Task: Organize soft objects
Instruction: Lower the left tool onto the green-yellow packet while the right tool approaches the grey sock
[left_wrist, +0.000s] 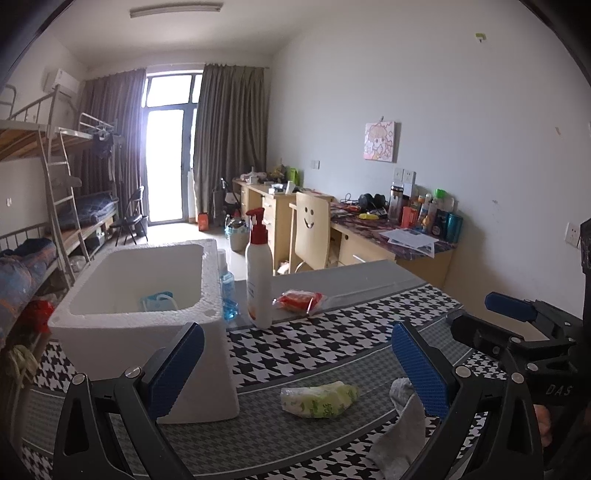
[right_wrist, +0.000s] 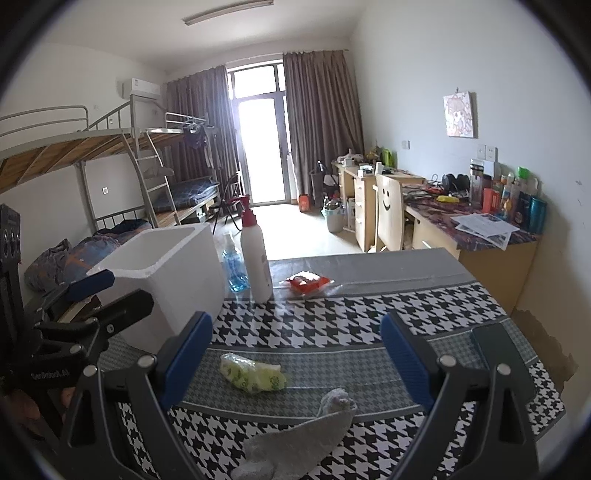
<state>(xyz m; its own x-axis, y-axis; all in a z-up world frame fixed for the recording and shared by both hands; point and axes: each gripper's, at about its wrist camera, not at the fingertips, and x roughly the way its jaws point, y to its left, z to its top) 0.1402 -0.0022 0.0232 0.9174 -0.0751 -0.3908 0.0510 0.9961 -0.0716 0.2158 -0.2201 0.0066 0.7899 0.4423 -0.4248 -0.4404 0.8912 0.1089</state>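
A green-and-white soft pack (left_wrist: 318, 398) (right_wrist: 253, 376) lies on the houndstooth tablecloth. A limp grey sock (left_wrist: 402, 424) (right_wrist: 295, 439) lies just nearer than it. My left gripper (left_wrist: 299, 369) hovers open above the table, the pack between and below its blue pads and the sock partly behind the right pad. My right gripper (right_wrist: 297, 362) is open too, over the pack and sock, holding nothing. A white foam box (left_wrist: 147, 314) (right_wrist: 166, 273) stands at the left with a blue-and-white soft item (left_wrist: 157, 302) inside.
A white pump bottle (left_wrist: 258, 273) (right_wrist: 255, 254) and a blue liquid bottle (left_wrist: 227, 291) (right_wrist: 232, 266) stand beside the box. A red packet (left_wrist: 299, 301) (right_wrist: 306, 282) lies behind them. Desks, a chair and bunk beds are beyond the table (right_wrist: 461, 295).
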